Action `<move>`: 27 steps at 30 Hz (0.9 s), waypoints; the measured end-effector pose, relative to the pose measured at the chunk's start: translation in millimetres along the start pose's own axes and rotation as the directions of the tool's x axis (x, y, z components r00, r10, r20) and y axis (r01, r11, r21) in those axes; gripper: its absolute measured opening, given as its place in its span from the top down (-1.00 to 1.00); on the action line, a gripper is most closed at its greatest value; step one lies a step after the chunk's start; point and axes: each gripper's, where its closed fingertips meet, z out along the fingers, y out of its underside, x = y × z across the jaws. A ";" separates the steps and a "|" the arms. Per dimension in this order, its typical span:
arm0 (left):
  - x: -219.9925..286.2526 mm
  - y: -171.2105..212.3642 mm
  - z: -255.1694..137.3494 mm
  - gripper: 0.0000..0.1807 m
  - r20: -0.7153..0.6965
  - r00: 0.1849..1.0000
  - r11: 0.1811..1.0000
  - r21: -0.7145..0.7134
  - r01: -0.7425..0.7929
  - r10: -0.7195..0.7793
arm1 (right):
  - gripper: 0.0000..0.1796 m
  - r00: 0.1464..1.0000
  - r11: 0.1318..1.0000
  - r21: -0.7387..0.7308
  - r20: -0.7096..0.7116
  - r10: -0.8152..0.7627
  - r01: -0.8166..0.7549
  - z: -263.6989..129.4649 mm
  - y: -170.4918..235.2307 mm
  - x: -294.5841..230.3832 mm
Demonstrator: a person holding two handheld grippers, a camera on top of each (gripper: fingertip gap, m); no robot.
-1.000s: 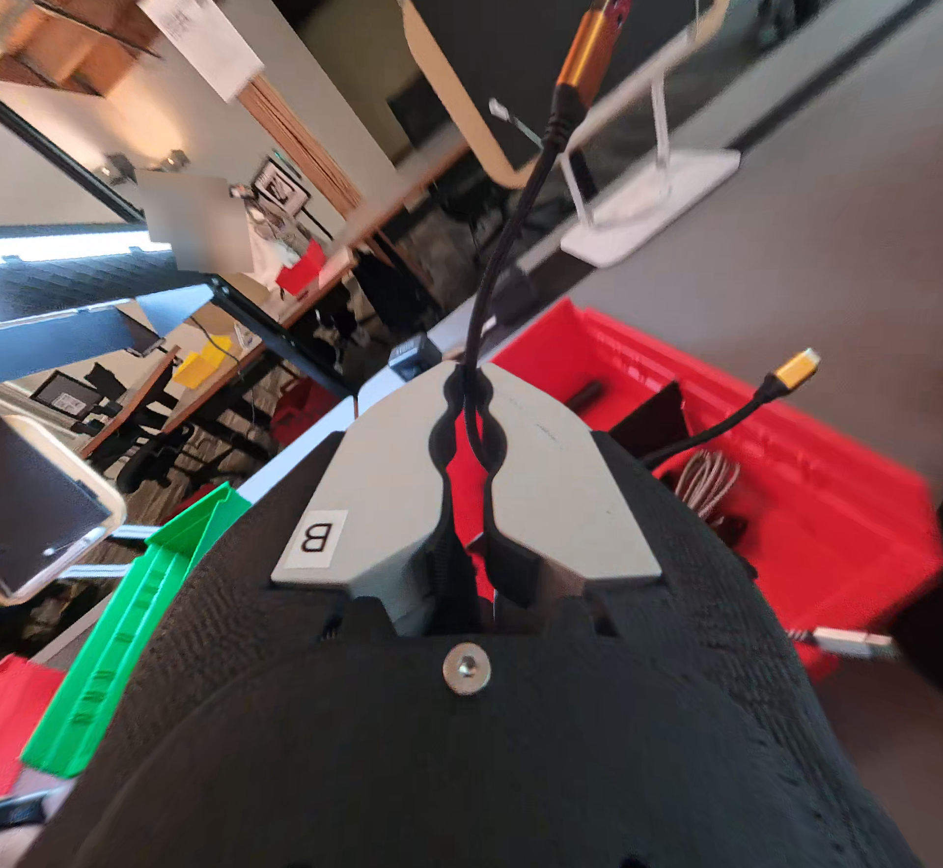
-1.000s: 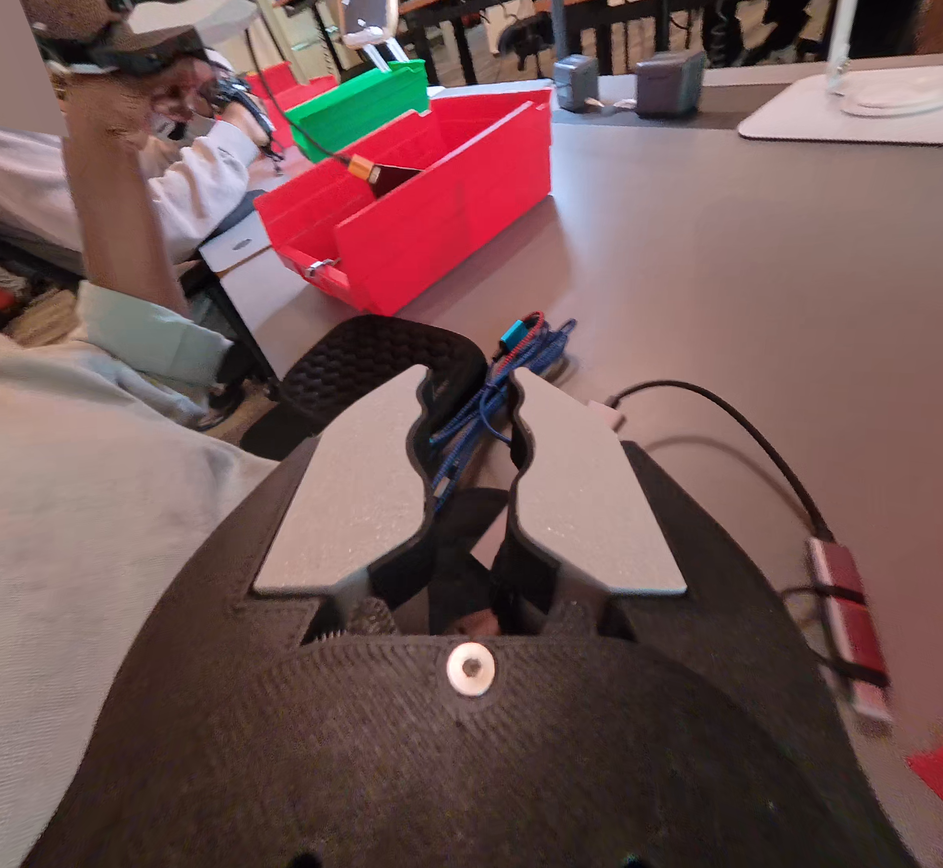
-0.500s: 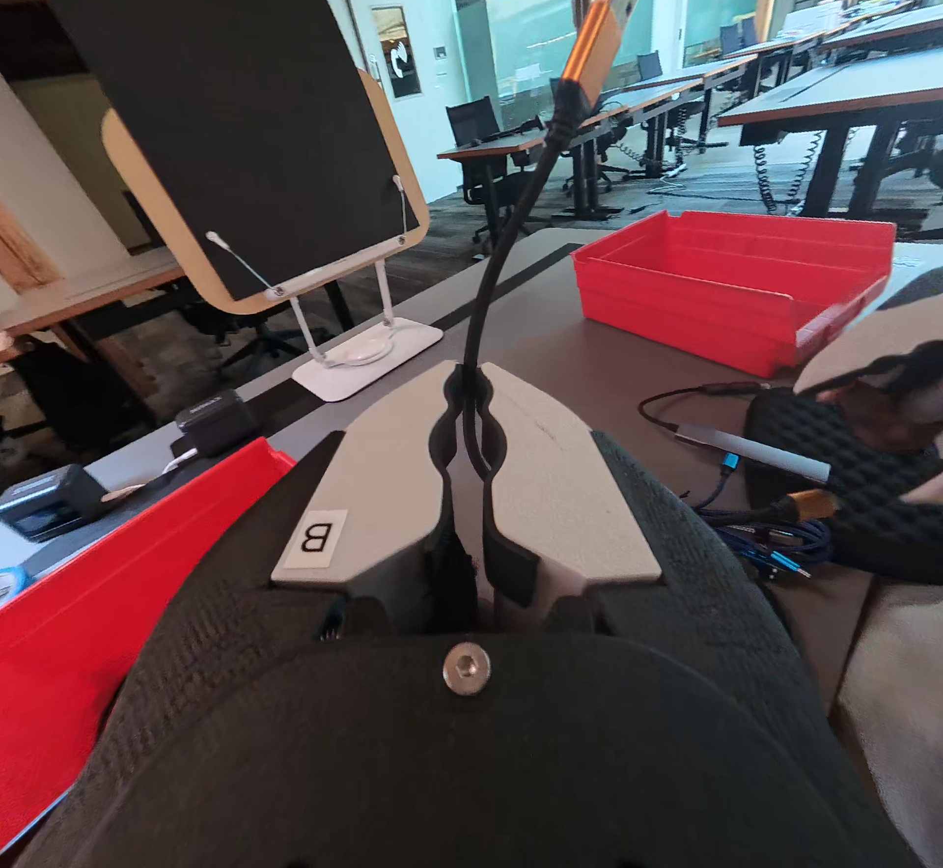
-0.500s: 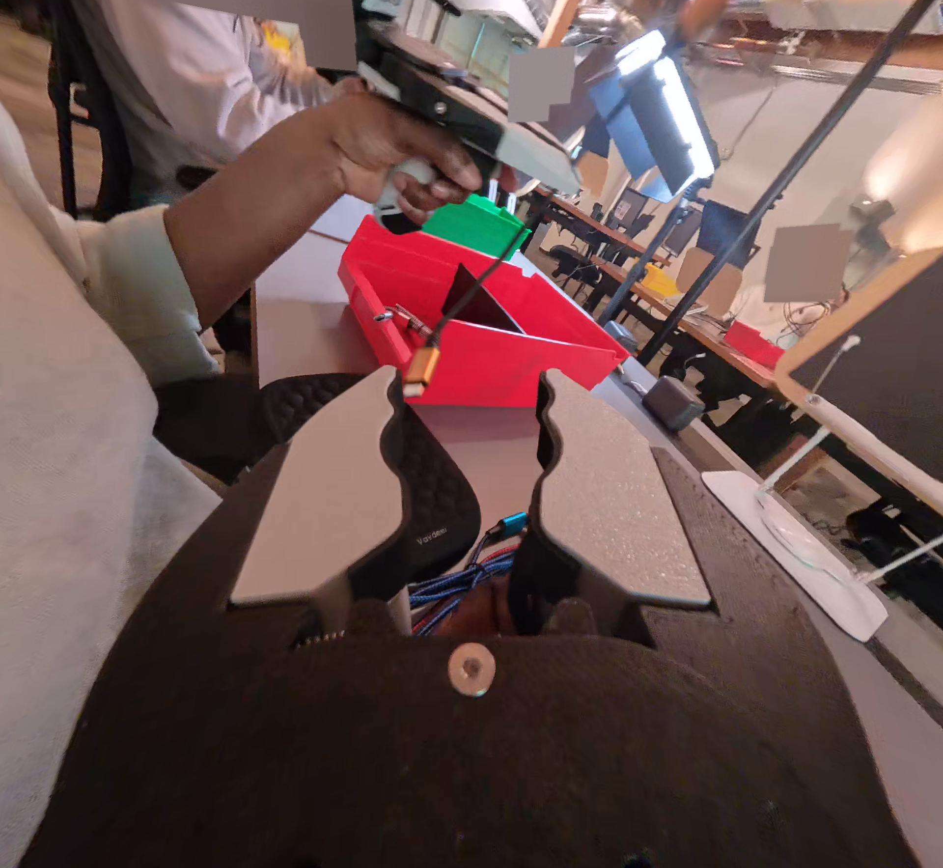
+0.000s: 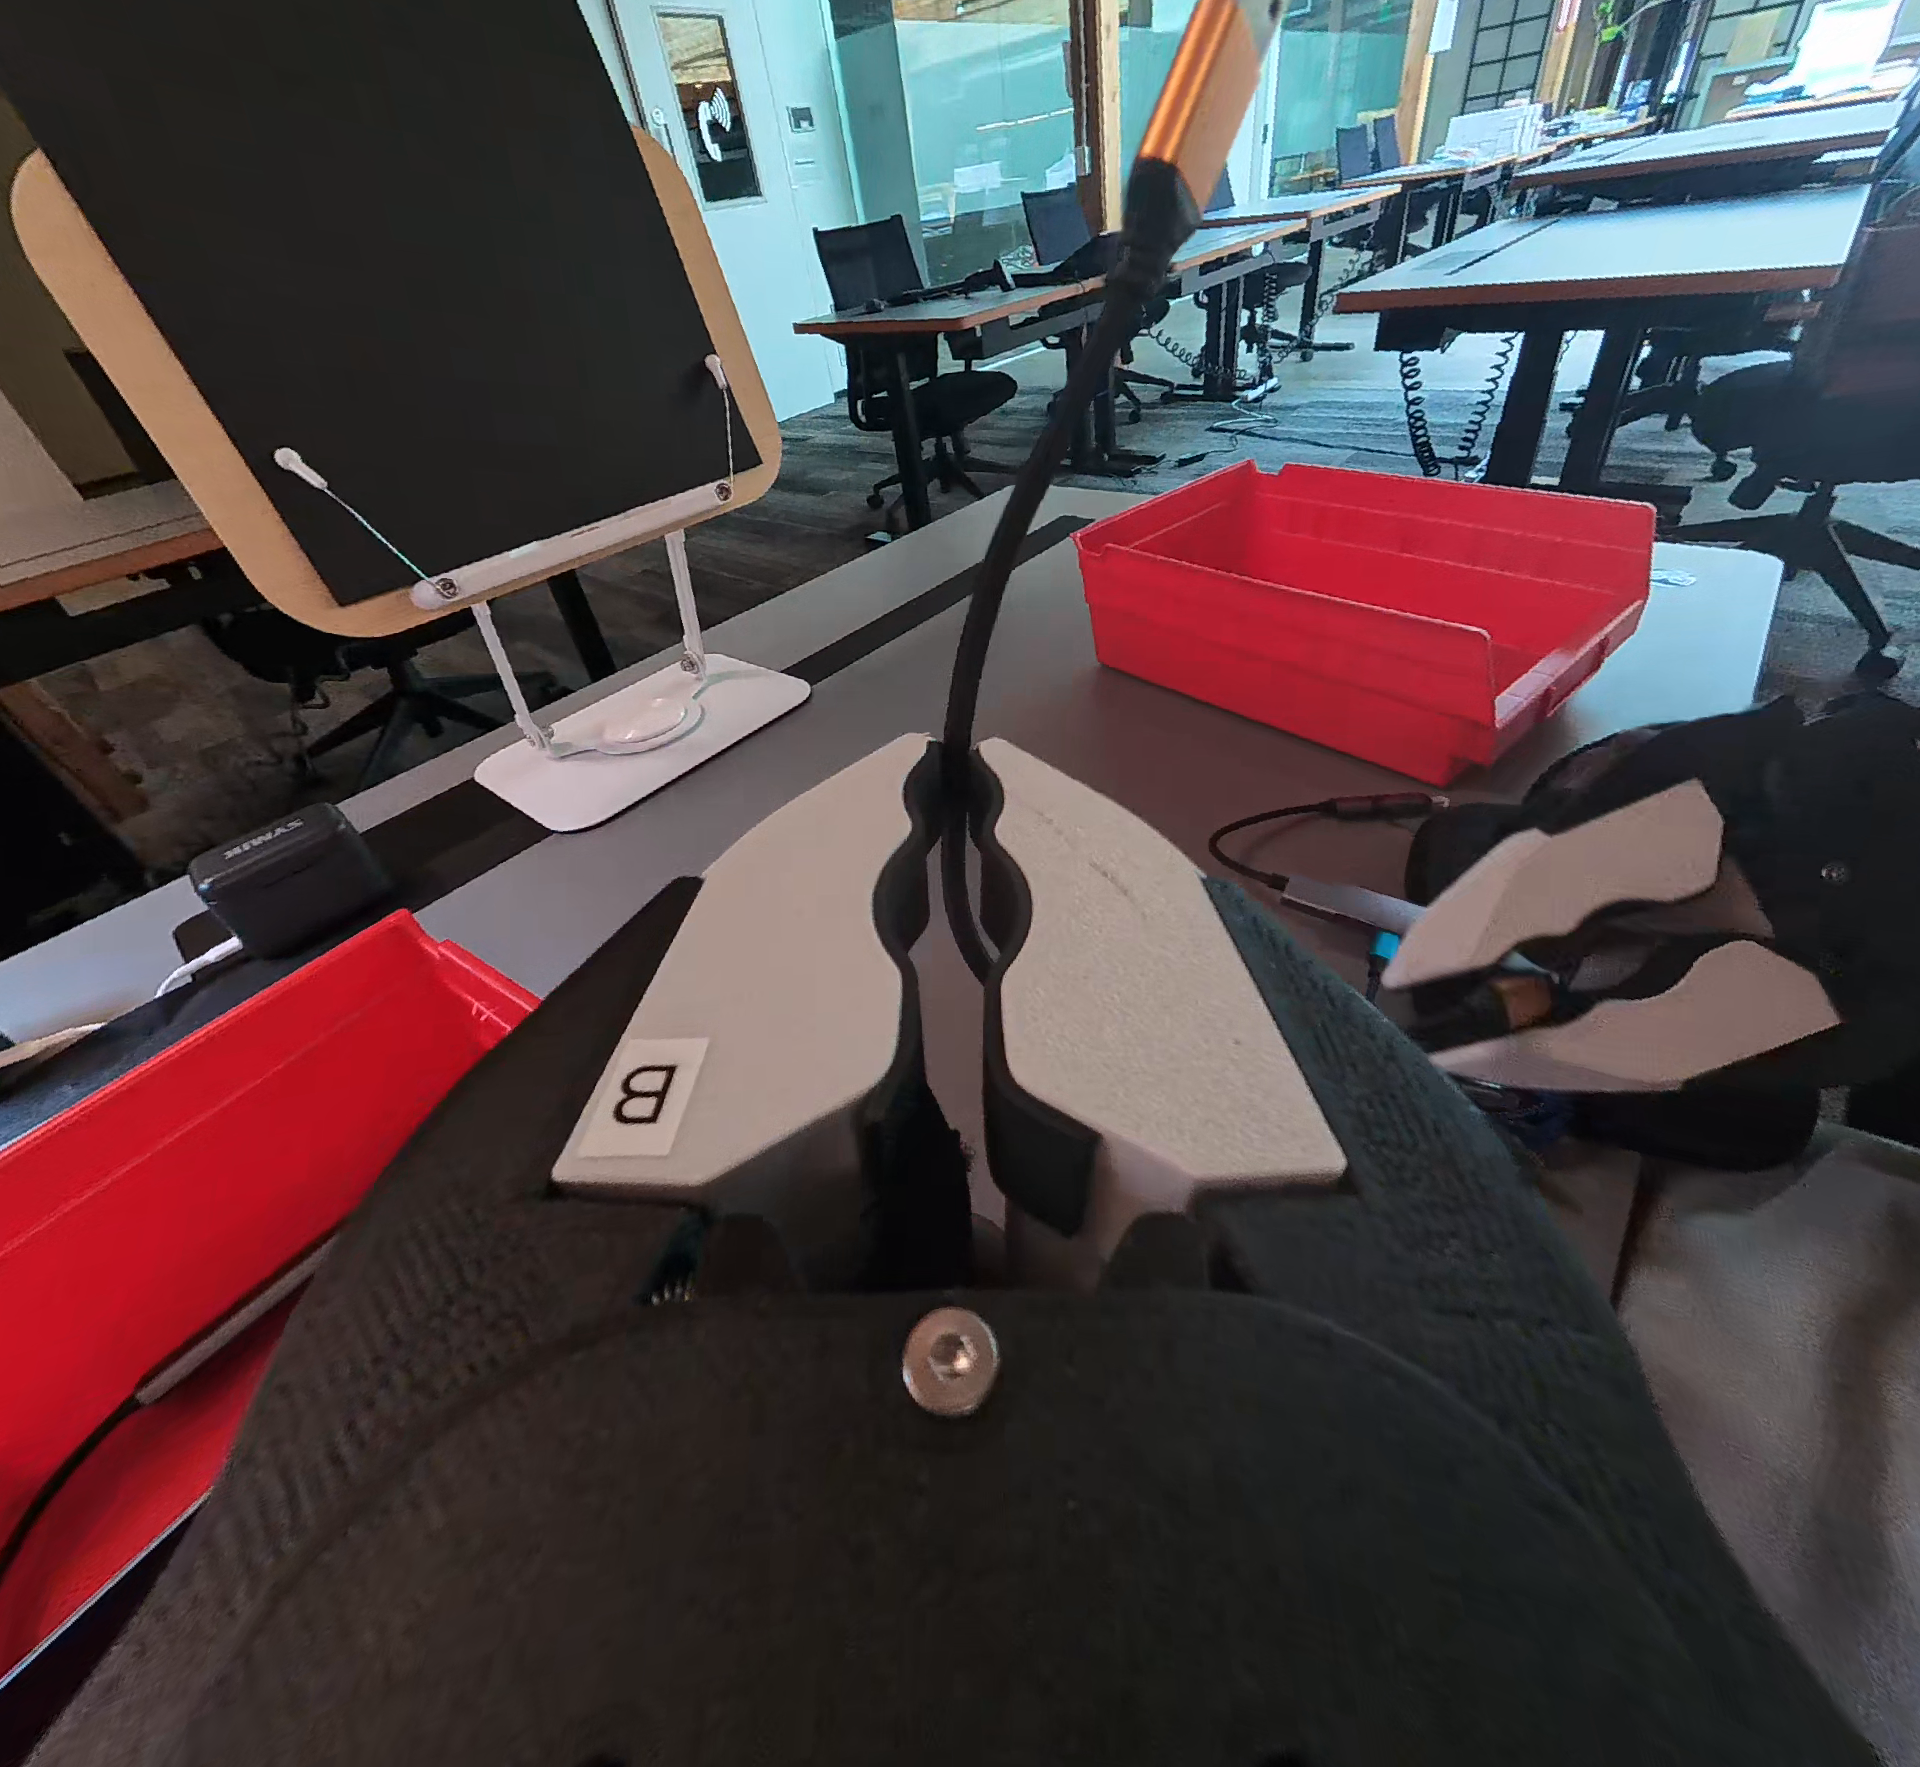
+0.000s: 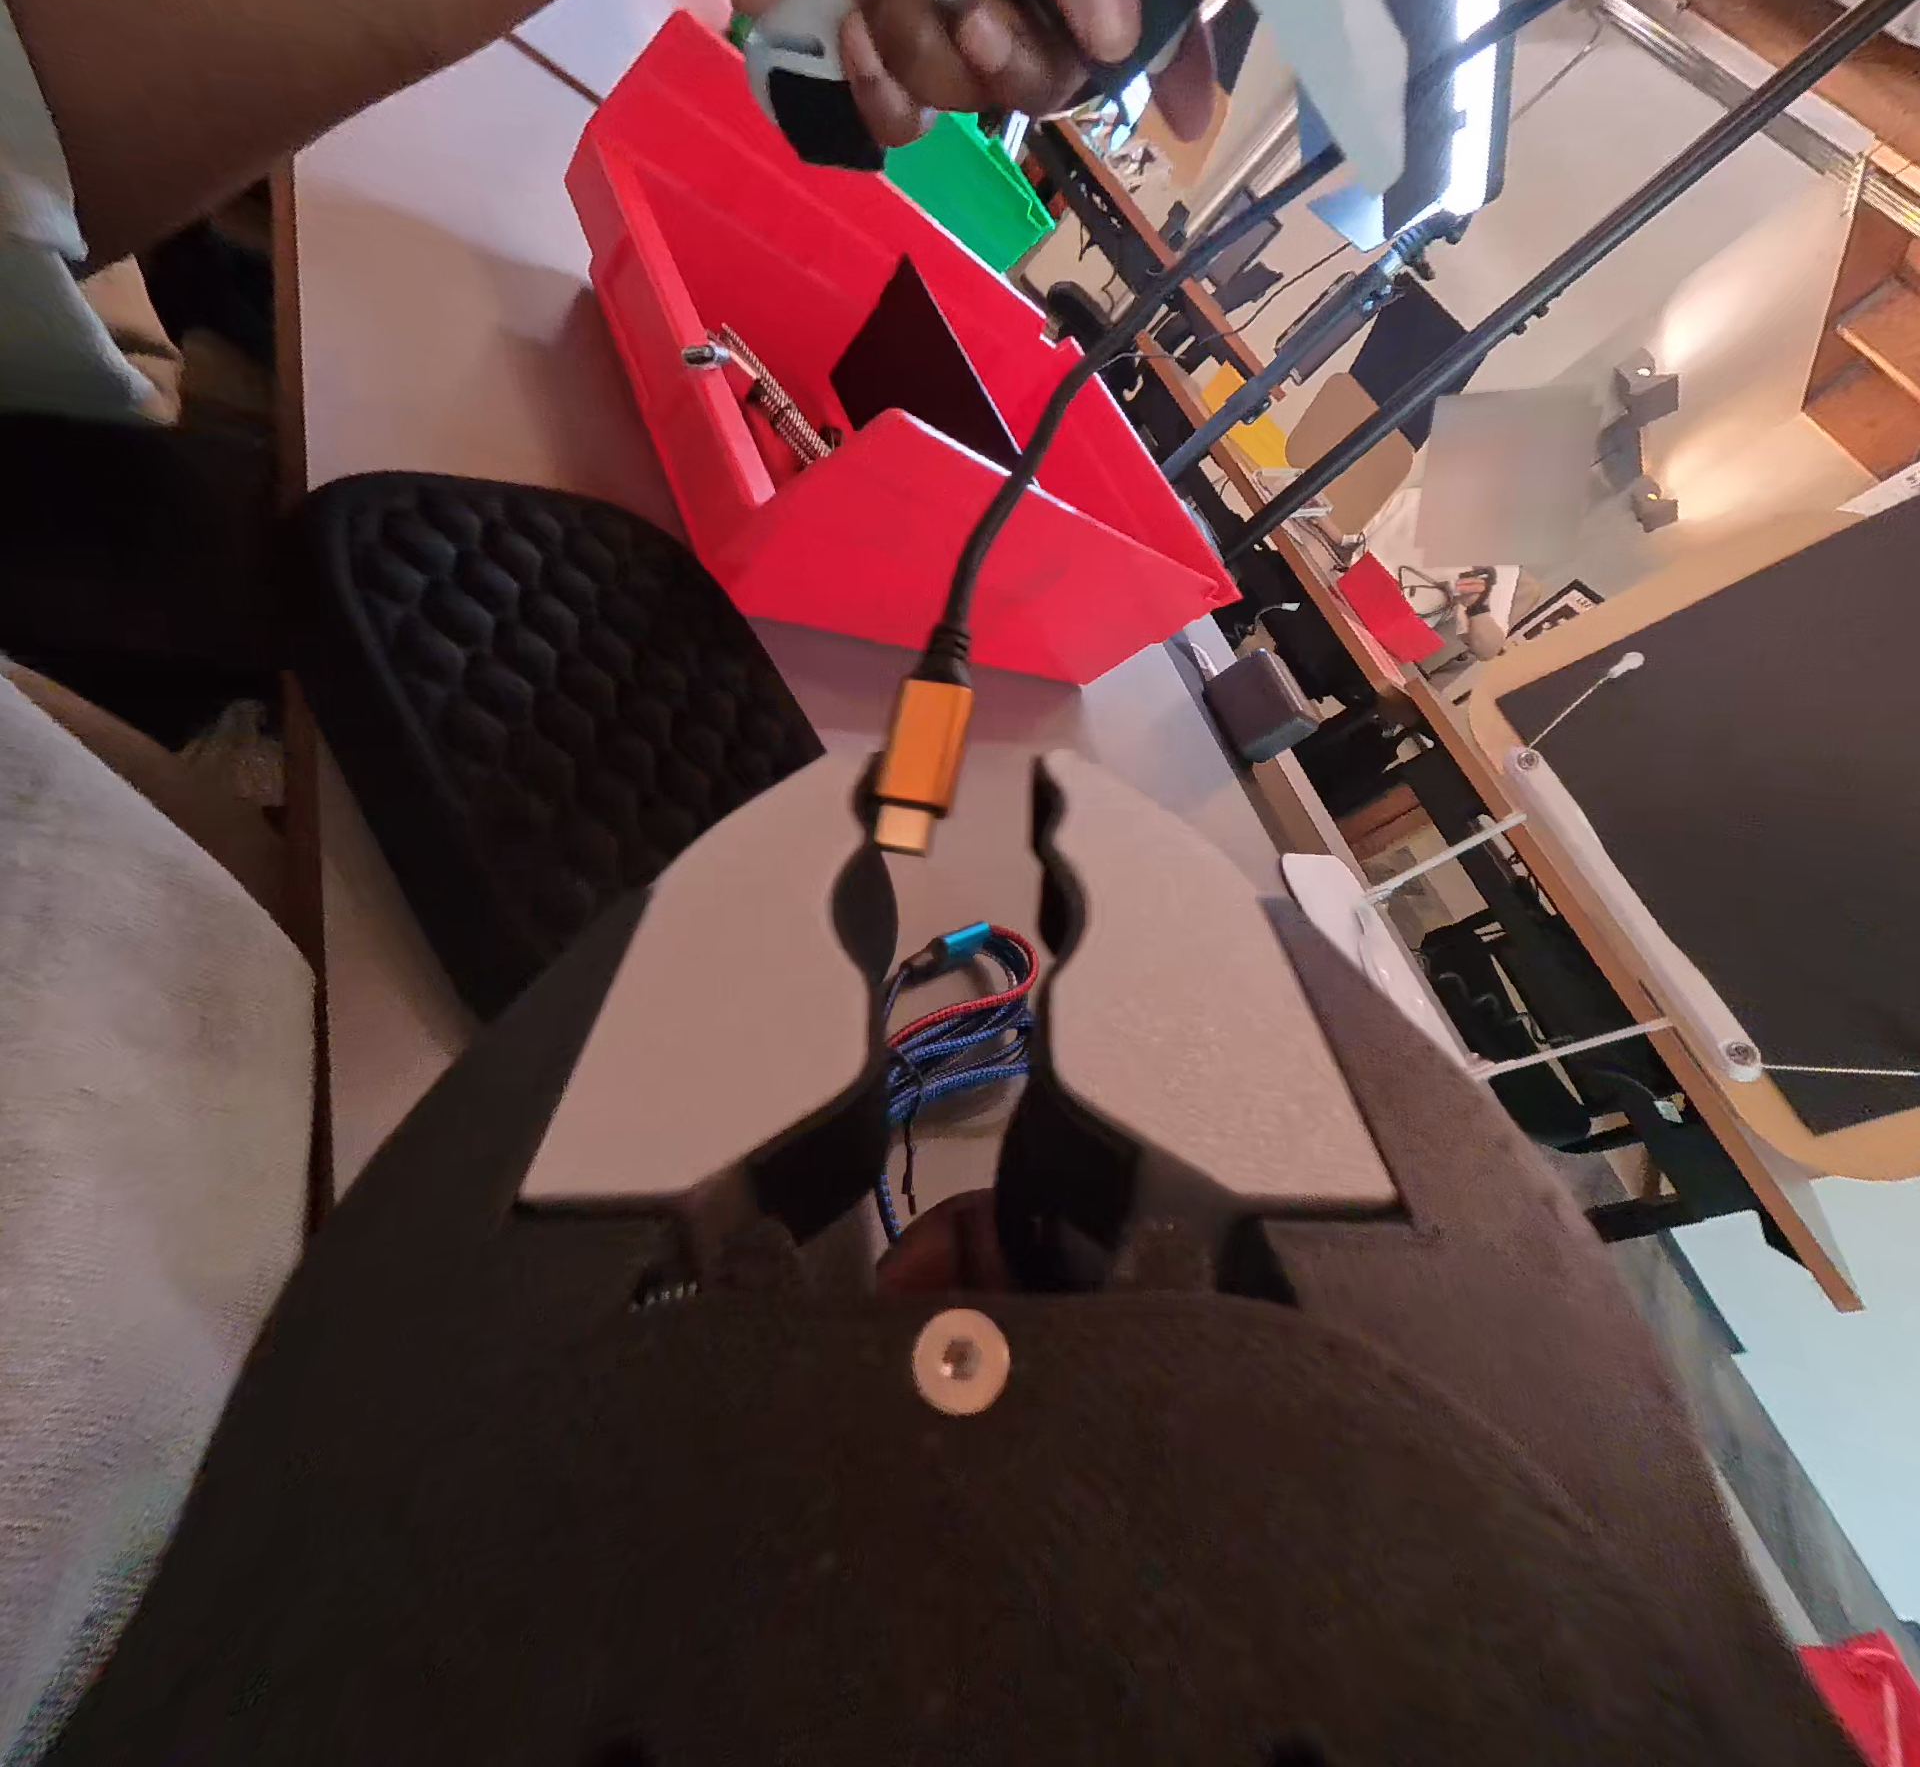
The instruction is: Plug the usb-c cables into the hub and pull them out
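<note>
My left gripper point(image 5: 961, 767) is shut on a black cable point(image 5: 1023, 512), held above the table. The cable's orange USB-A plug point(image 5: 1221, 44) sticks up past the fingertips. Its other end hangs down in the right wrist view and ends in an orange USB-C plug point(image 6: 923, 767). My right gripper point(image 6: 956, 767) is open, and that plug hangs between its fingertips, close to the left finger. The right gripper also shows in the left wrist view point(image 5: 1418, 1011). The grey hub point(image 5: 1340, 902) lies on the table behind it. A coiled blue and red cable point(image 6: 966, 1011) lies below.
A red bin point(image 5: 1351, 616) stands at the far right of the grey table. Another red bin point(image 6: 883, 470) holding cables is at the left, with a green bin point(image 6: 966, 179) behind it. A tablet on a white stand point(image 5: 416, 211), a black charger point(image 5: 281, 865) and a black textured pad point(image 6: 540, 678) are nearby. Spacing between my two grippers at the tips: around 15 centimeters.
My left gripper swung right from the left red bin, carrying the black cable. My right gripper lifted off the table and tilted up, and the hanging USB-C plug now sits between its open fingers.
</note>
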 end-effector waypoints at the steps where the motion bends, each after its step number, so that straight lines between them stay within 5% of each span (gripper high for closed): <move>1: -0.7 0.5 0.1 0.95 0.003 1.000 1.000 -0.001 0.001 -0.001 | 0.87 1.000 1.000 -0.001 -0.005 -0.008 0.008 0.6 -0.3 -0.5; 9: 0.8 12.7 6.8 0.94 0.009 0.999 0.998 -0.048 -0.040 0.041 | 0.90 0.997 0.997 0.018 0.030 0.074 -0.075 -4.3 -2.8 0.3; 15: 30.0 36.9 26.4 0.79 -0.118 0.989 0.987 -0.123 -0.106 0.091 | 1.00 0.973 0.970 0.082 0.072 0.221 -0.227 -16.1 -9.8 5.4; 19: 37.2 48.6 36.6 0.96 -0.138 0.990 0.989 -0.137 -0.060 0.041 | 1.00 0.959 0.957 0.076 0.067 0.274 -0.278 -20.3 -1.1 10.9; 27: 32.5 62.9 37.2 0.75 -0.069 0.981 0.961 -0.198 -0.193 0.183 | 1.00 0.950 0.951 -0.027 0.029 0.310 -0.309 -14.2 26.0 13.8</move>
